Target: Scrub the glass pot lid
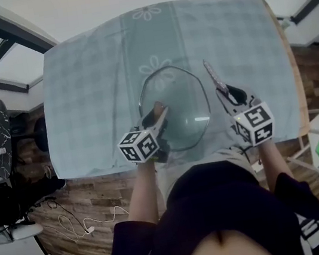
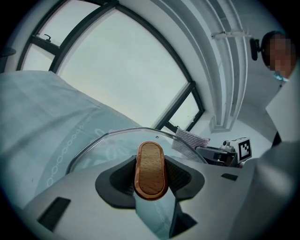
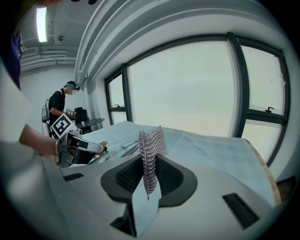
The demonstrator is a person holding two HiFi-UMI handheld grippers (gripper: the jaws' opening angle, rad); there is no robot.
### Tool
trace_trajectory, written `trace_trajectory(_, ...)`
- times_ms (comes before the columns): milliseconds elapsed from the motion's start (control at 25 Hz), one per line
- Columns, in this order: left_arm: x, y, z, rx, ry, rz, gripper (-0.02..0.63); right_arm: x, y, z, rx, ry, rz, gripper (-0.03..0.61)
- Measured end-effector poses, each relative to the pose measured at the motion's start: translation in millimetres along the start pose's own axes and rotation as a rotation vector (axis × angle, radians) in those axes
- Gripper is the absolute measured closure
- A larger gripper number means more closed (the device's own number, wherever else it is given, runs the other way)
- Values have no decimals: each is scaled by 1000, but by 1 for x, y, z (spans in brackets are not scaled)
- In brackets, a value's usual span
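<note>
The glass pot lid [image 1: 175, 108] is lifted off the table and tilted, its rim [image 2: 117, 135] arching ahead in the left gripper view. My left gripper [image 1: 159, 115] is shut on the lid's wooden handle [image 2: 150, 169], which sits upright between the pads. My right gripper [image 1: 221, 90] is shut on a grey mesh scrubbing cloth [image 3: 151, 153], which stands up from the jaws. In the head view the cloth [image 1: 213, 76] sticks out just to the right of the lid's rim. I cannot tell whether it touches the glass.
A pale blue checked cloth [image 1: 90, 75] covers the table; its wooden right edge [image 1: 295, 83] shows. Large windows [image 3: 187, 89] stand beyond the table. A person [image 3: 60, 108] stands at the far left of the right gripper view. A cable [image 1: 81, 223] lies on the floor.
</note>
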State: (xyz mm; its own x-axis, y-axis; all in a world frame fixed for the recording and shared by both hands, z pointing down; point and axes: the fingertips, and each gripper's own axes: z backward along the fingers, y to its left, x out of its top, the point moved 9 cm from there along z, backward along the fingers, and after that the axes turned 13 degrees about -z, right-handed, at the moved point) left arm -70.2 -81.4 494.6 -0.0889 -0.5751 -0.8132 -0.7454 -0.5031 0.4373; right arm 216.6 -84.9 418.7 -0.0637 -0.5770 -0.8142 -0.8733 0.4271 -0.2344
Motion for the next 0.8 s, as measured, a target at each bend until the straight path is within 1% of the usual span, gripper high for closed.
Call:
trace_trajectory(160, 1, -3, 1, -71, -44, 45, 446, 0, -1, 1, -11, -18, -2, 495)
trace_trajectory(480, 3, 5, 7, -247, -197, 205, 446, -1, 2, 2, -15, -19, -3, 495)
trace_trajectory(640, 5, 8, 11, -298, -253, 301, 446, 0, 5, 2, -11, -27, -3, 495)
trace_trajectory(800, -1, 14, 15, -329, -283, 352, 446, 1, 9, 2, -7, -27, -4, 495)
